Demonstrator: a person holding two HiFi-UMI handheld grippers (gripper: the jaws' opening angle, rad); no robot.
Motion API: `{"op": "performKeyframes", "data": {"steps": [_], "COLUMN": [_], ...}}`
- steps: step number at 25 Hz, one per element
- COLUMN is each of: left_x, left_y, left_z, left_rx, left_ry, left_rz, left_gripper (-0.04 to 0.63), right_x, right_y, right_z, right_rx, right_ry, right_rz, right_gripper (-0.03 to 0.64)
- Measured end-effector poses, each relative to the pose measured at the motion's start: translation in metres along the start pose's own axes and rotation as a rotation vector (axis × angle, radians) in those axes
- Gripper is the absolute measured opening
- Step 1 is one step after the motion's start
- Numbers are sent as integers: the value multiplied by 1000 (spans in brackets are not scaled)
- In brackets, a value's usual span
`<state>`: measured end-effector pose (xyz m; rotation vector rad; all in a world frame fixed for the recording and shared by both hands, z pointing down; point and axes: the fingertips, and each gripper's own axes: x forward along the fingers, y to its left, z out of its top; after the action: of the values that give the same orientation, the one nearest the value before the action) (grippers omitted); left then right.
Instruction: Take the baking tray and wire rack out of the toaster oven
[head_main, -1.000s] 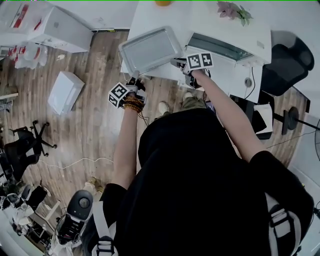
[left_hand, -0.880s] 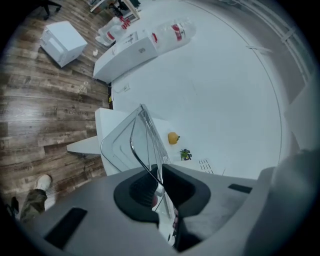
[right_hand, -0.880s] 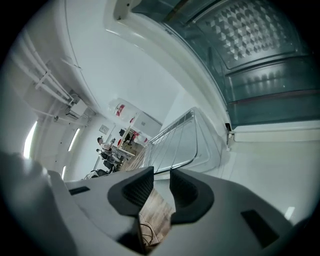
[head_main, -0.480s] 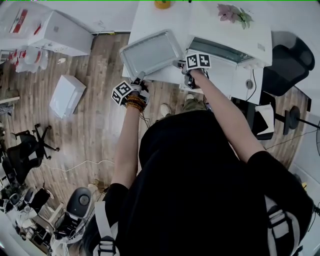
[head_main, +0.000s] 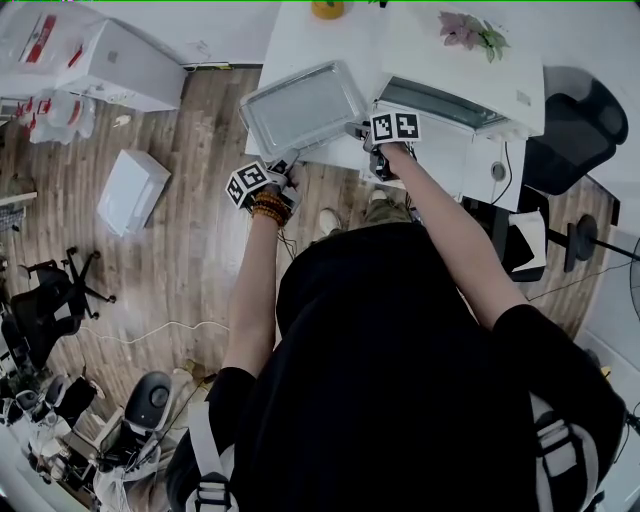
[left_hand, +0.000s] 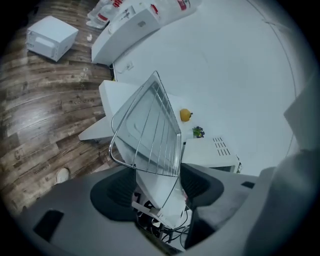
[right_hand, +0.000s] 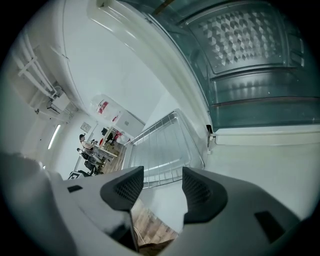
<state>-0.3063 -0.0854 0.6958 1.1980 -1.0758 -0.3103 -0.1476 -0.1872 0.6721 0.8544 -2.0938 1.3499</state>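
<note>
Wire rack (head_main: 303, 105) and baking tray (head_main: 247, 112) are set on the table (head_main: 290, 40), left of the toaster oven (head_main: 470, 70). The left gripper (left_hand: 157, 182), jaws just opened, is released, with the rack's near edge between them. The right gripper (right_hand: 159, 187), likewise just opened, is left empty.

One toaster oven (head_main: 470, 80), one baking tray (head_main: 247, 103), one wire rack (head_main: 303, 107): singles all round. One small yellow thing (head_main: 327, 8), one little plant (head_main: 470, 25). Large white box (head_main: 110, 55), small white box (head_main: 130, 190), that's two. One black chair (head_main: 575, 125) right, another left, making two, possibly more in the murky lower-left corner.
</note>
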Motion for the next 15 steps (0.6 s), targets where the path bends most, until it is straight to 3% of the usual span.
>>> {"op": "performKeyframes", "data": {"steps": [6,11,15], "left_x": [0,0,-11], "left_y": [6,5,0], "left_z": [-7,-25,-25], "left_rx": [12,124,163], "left_ry": [78,173,188], "left_rz": [39,83,80], "left_gripper": [270,270,270], "right_x": [-4,-15,-18], "right_y": [4,1,19], "right_z": [1,-6,0], "right_rx": [-14,-31,-111], "right_ry": [-7,-20,-31], "right_rz": [-3,-3,-3], "right_gripper": [238,238,238]}}
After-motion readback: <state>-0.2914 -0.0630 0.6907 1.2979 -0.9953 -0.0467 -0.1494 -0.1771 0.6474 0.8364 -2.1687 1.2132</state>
